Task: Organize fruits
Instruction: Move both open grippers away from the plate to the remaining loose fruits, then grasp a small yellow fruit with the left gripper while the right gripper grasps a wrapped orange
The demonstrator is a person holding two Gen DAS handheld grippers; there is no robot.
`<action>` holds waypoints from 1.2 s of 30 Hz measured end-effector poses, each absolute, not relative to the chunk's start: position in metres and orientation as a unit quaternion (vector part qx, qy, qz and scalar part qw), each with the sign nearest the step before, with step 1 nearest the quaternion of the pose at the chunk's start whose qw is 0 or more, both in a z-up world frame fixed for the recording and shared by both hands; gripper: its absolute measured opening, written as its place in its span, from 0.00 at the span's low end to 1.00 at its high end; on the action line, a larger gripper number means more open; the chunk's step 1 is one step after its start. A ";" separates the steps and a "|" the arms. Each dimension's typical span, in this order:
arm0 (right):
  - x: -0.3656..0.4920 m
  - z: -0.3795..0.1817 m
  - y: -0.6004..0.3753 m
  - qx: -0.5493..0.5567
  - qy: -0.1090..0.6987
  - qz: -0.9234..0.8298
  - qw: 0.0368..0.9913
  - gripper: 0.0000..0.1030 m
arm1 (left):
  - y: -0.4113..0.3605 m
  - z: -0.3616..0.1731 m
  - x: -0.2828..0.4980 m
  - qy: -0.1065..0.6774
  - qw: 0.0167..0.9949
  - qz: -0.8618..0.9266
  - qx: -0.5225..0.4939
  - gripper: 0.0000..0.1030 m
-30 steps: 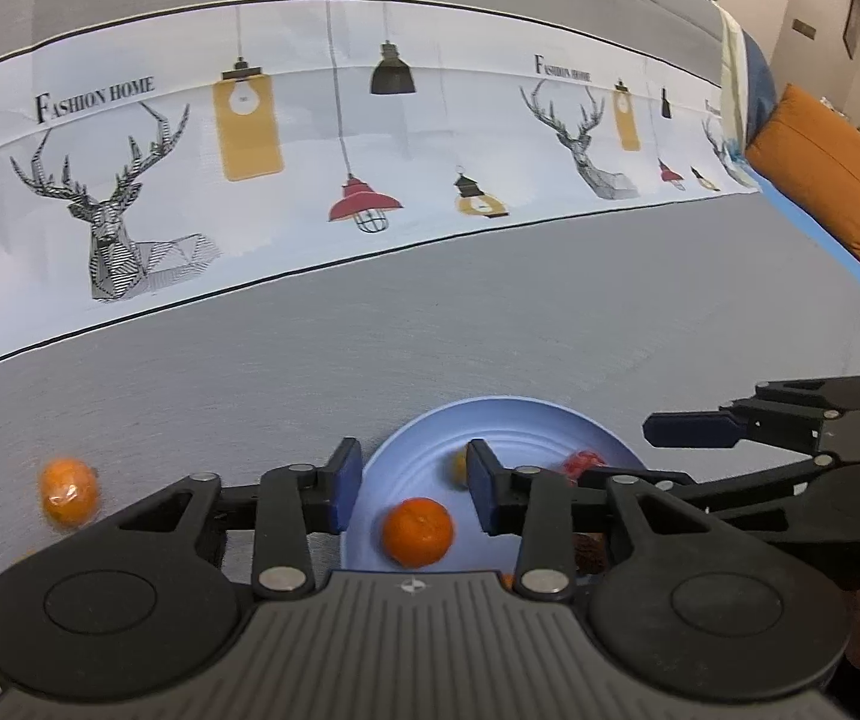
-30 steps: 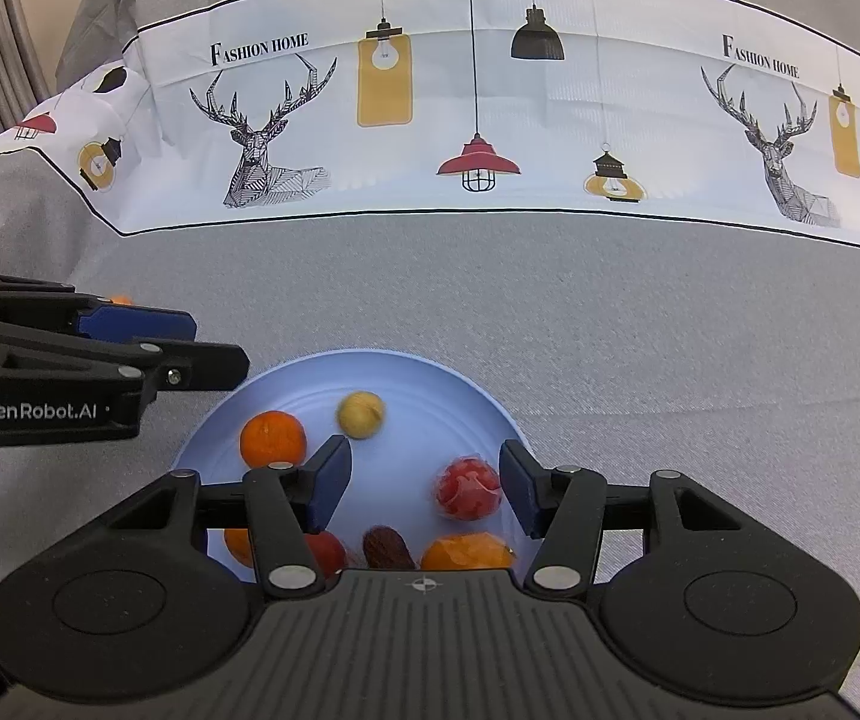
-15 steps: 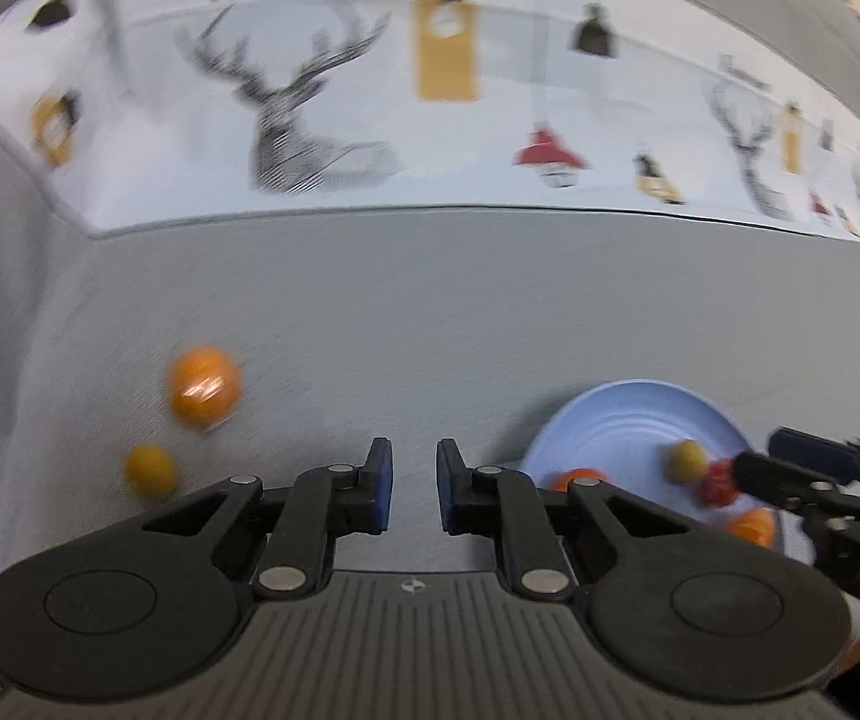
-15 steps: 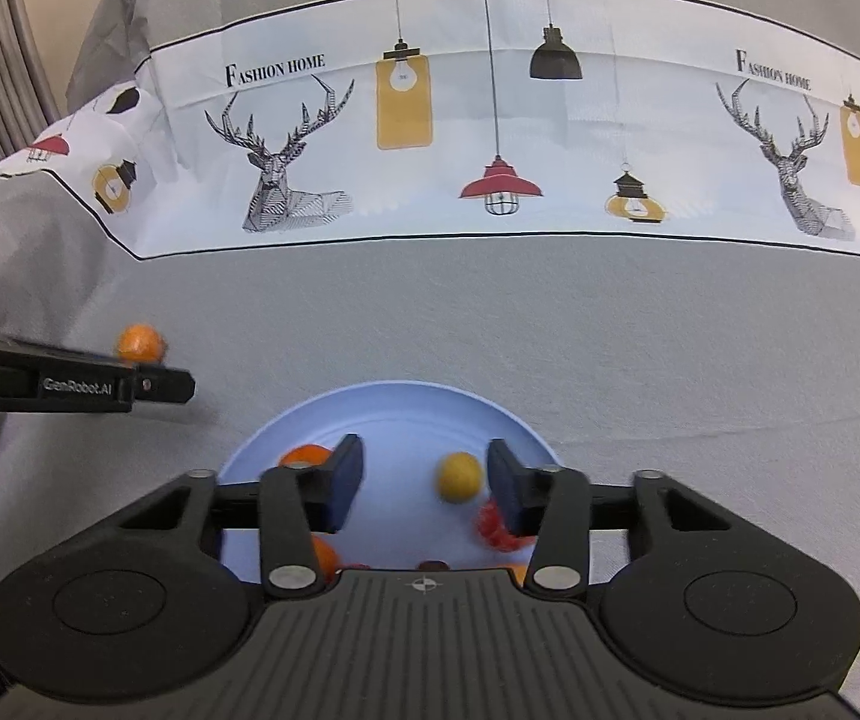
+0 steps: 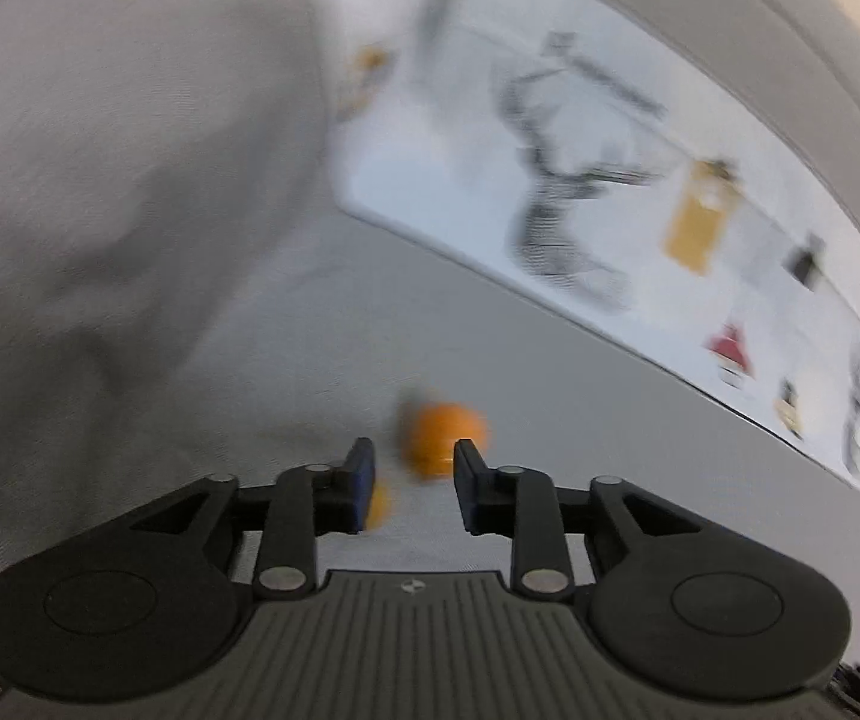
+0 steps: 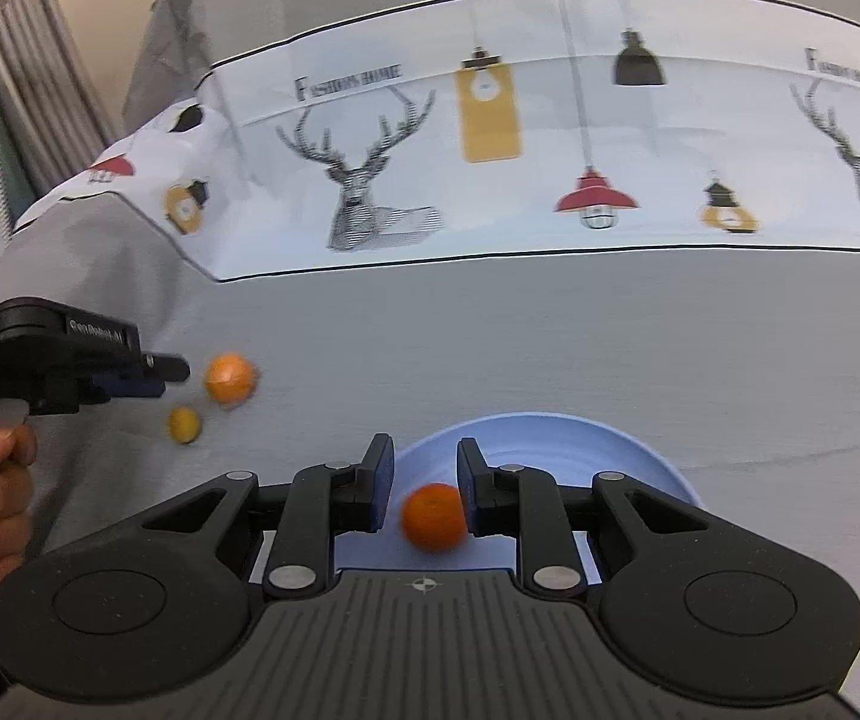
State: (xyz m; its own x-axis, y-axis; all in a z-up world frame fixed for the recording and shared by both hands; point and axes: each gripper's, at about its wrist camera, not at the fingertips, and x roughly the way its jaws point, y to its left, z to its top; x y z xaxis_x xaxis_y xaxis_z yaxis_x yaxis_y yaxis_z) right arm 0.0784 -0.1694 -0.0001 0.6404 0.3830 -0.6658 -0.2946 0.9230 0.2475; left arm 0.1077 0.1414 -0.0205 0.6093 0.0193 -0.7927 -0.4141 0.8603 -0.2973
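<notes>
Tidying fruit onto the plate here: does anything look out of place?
Yes. An orange and a small yellow fruit lie loose on the grey cloth, left of the blue plate, just ahead of the left gripper.

A grey tablecloth (image 6: 550,336) with a white deer-and-lamp printed band (image 6: 550,150) covers the table.

Right gripper (image 6: 420,483) hangs open over the blue plate (image 6: 640,456), an orange (image 6: 433,516) between its fingers.

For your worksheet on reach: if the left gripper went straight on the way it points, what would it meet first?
Probably the orange on the grey cloth, just ahead of the open left gripper; blur leaves depth unsure.
</notes>
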 end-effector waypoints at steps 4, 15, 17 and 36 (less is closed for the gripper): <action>0.084 -0.001 -0.158 0.061 0.383 0.202 0.899 0.24 | 0.160 -0.029 0.108 0.428 0.854 0.120 -0.271 0.33; 0.112 -0.011 -0.108 0.053 0.380 0.246 0.890 0.24 | 0.131 -0.049 0.119 0.473 0.853 0.124 -0.181 0.29; 0.116 -0.013 -0.098 0.046 0.375 0.255 0.890 0.25 | 0.132 -0.048 0.118 0.471 0.856 0.132 -0.168 0.26; 0.167 -0.047 -0.007 -0.034 0.356 0.316 0.879 0.66 | 0.171 -0.038 0.095 0.450 0.822 0.234 -0.259 0.26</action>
